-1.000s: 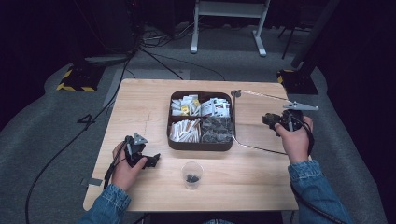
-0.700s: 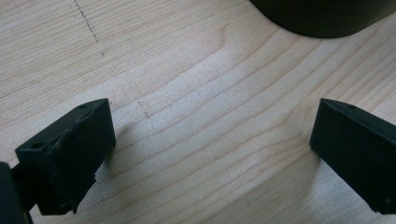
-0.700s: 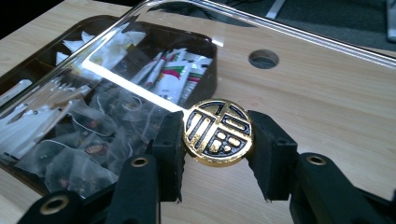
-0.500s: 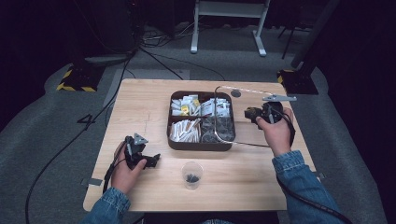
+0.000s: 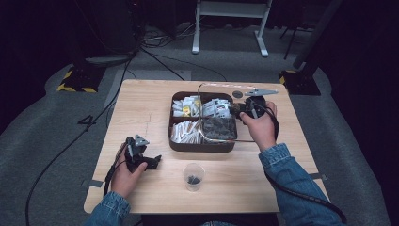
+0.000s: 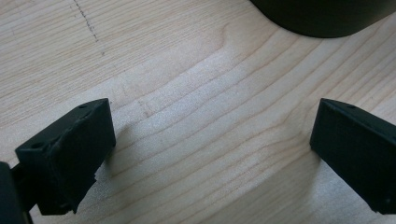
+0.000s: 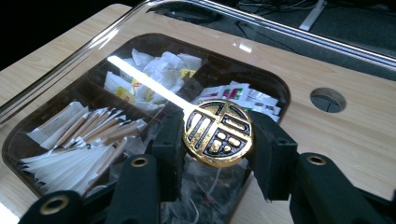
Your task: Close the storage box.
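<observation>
A dark tray [image 5: 202,146] split into compartments holds white sachets, wrapped sticks and dark packets. My right gripper [image 5: 242,109] is shut on the round gold knob [image 7: 218,133] of a clear lid [image 5: 209,139]. It holds the lid tilted above the tray's right half. In the right gripper view, both black pads [image 7: 169,144] press the knob's sides, and the tray [image 7: 275,86] lies beneath. My left gripper [image 5: 153,161] rests low on the table at the front left. Its jaws stand wide apart over bare wood [image 6: 212,149].
A small clear cup [image 5: 193,175] with dark bits inside stands in front of the tray, to the right of the left gripper. A round hole [image 7: 328,99] is cut in the tabletop behind the tray. Cables trail off the table's edges.
My right hand has carried the clear lid leftward, from beside the tray's right edge to above the tray. The left hand has stayed where it was.
</observation>
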Available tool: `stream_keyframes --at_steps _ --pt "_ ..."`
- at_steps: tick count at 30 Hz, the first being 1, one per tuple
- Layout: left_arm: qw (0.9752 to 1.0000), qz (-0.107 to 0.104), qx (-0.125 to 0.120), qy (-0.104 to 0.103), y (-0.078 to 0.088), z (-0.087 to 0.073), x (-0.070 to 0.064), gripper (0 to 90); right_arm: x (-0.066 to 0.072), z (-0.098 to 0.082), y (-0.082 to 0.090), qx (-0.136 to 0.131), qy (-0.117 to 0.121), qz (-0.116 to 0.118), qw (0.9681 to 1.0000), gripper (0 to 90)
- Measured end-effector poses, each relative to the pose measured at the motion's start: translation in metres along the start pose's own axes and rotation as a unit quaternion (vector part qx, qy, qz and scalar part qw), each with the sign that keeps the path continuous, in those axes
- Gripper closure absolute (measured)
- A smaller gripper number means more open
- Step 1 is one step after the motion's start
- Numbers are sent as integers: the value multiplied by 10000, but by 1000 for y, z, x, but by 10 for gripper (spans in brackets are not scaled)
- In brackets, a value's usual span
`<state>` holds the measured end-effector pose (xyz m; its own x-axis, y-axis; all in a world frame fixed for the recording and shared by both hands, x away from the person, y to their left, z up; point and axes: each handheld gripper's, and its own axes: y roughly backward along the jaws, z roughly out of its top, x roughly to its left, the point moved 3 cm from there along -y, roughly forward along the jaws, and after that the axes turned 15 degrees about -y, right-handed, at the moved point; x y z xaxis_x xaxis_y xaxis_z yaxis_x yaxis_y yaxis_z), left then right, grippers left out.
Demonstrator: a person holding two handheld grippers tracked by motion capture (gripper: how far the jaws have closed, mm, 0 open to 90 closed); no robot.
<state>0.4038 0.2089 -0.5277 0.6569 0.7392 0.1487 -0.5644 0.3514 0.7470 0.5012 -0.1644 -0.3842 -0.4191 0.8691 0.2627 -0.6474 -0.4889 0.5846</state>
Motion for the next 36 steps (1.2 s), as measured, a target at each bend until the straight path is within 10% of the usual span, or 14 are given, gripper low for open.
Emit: stream_keyframes --at_steps 16,36 --pt "10000 -51 -6 4 0 0 0 4 36 6 -39 48 17 19 10000 591" --pt "10000 -36 -9 -10 0 0 0 3 49 0 -72 179 5 -75 9998 591"
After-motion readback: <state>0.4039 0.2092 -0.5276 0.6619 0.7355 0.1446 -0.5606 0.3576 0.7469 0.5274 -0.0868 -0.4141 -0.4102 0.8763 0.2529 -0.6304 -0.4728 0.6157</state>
